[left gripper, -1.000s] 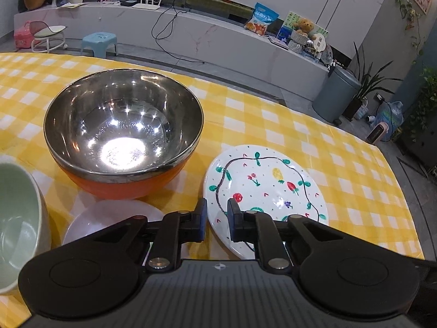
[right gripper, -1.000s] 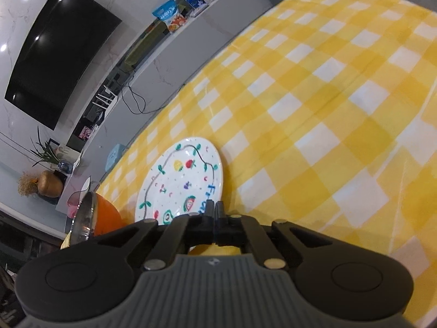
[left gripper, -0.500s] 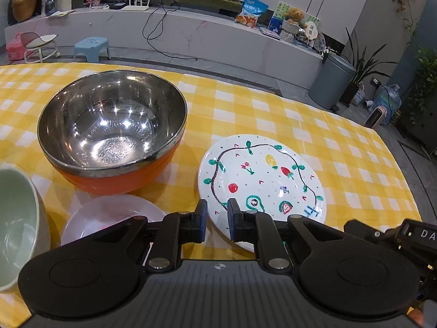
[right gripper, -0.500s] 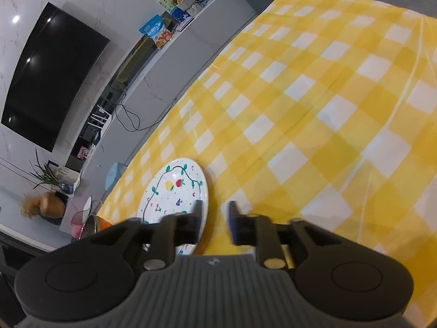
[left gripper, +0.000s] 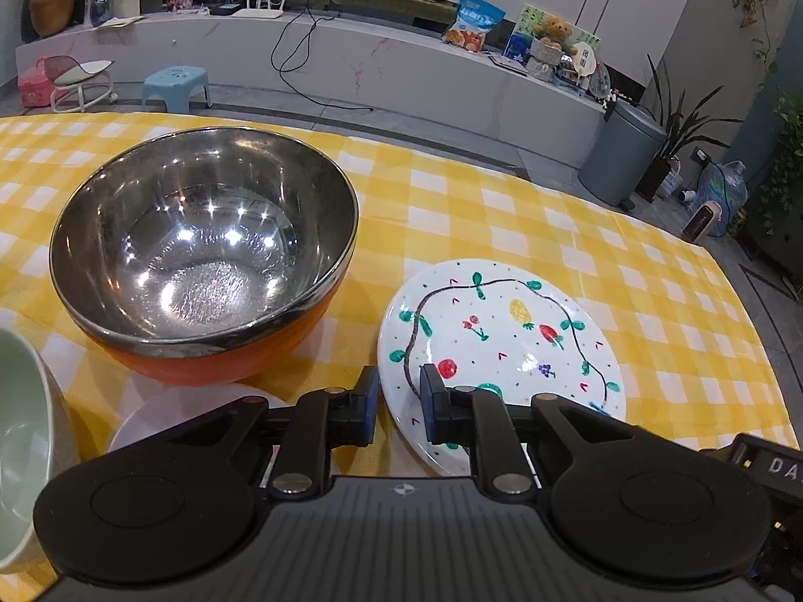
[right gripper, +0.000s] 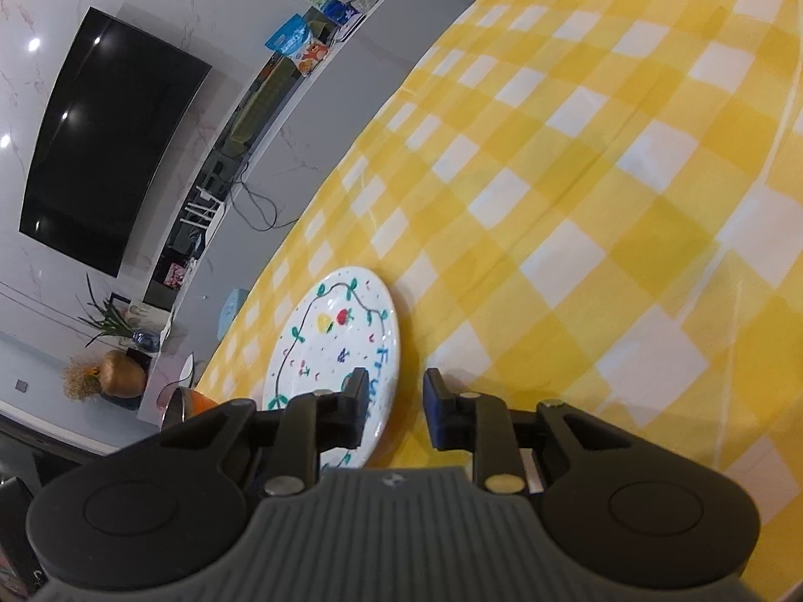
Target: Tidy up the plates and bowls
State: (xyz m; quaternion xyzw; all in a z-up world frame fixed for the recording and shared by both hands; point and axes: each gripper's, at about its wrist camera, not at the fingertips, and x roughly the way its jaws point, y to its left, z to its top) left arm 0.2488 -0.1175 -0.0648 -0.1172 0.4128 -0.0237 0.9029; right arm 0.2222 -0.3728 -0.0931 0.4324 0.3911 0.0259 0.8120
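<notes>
Glossy round hand-painted plate (left gripper: 507, 346) lying flat on the yellow-checked counter (left gripper: 577, 231) beside a polished steel, orange-skinned bowl (left gripper: 206, 256); left gripper (left gripper: 397, 404) opening, right gripper (right gripper: 391, 404) closing, both astride the plate's rim, pinching nothing.

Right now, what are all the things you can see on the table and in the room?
painted plate: one, white with fruit and vine drawings, right of the big bowl
big bowl: one, steel inside, orange outside, far left of the table
green bowl: one, pale green, left edge
small plate: one, pale pink-white, in front of the big bowl
tablecloth: one, yellow and white checks
television: one, black, on the wall
bin: one, grey, on the floor
stool: one, light blue, on the floor
left hand-held gripper: one, black, jaws opening, nothing gripped
right hand-held gripper: one, black, jaws closing, beside the painted plate's rim
</notes>
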